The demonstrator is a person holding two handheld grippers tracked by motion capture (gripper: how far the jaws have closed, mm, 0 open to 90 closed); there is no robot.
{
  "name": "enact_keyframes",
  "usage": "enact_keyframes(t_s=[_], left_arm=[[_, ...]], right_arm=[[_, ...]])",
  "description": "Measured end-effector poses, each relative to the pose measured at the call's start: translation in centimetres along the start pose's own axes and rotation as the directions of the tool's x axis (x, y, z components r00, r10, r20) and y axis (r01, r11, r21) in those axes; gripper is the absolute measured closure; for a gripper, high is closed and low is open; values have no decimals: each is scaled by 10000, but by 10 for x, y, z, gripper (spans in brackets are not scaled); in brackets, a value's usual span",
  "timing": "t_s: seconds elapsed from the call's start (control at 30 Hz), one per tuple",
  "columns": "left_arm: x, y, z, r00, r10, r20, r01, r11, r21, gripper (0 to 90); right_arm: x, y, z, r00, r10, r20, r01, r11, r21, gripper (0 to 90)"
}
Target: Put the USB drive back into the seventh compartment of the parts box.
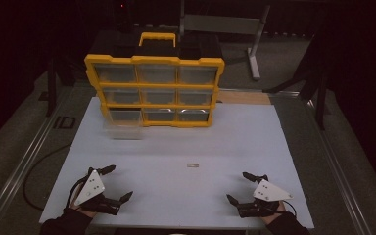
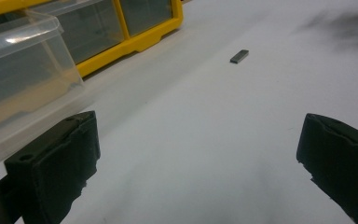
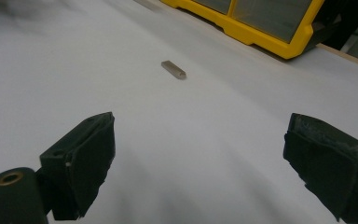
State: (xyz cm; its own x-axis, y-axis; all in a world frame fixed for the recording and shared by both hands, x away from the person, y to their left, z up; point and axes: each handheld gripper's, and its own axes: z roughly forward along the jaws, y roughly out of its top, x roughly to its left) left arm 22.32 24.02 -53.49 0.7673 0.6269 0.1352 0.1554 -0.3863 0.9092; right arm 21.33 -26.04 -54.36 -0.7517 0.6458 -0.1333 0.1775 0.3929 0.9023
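A small grey flat bar [image 1: 192, 166] lies on the white table top [image 1: 176, 147], midway between the two grippers; it appears as a small grey bar [image 2: 239, 56] in the left gripper view and as a small grey bar [image 3: 174, 69] in the right gripper view. My left gripper [image 1: 115, 183] rests open near the front left corner, nothing between its jaws. My right gripper [image 1: 240, 187] rests open near the front right, also empty. A yellow organiser [image 1: 155, 90] with clear drawers stands upright at the back. One clear drawer [image 1: 123, 123] is pulled out at its lower left.
The pulled-out clear drawer [image 2: 23, 74] sits just ahead and left of my left gripper [image 2: 198, 154]. The organiser's yellow frame [image 3: 256, 32] lies beyond my right gripper [image 3: 198, 154]. A metal stand [image 1: 254, 49] stands behind the table. Dark floor surrounds the table; a cable [image 1: 39, 161] trails at left.
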Motion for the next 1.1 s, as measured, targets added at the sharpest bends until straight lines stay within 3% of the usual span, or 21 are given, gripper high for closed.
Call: enact_keyframes(t_s=[0.73, 1.1], left_arm=[[-2, 3, 4, 9999, -20, 113, 14, 9986, 532, 4], [0, 20, -1, 9995, -176, 277, 163, 9988, 466, 3]], right_arm=[[2, 1, 0, 10000, -79, 13, 79, 9999, -70, 93], [4, 3, 2, 9999, -120, -3, 120, 9999, -76, 93]])
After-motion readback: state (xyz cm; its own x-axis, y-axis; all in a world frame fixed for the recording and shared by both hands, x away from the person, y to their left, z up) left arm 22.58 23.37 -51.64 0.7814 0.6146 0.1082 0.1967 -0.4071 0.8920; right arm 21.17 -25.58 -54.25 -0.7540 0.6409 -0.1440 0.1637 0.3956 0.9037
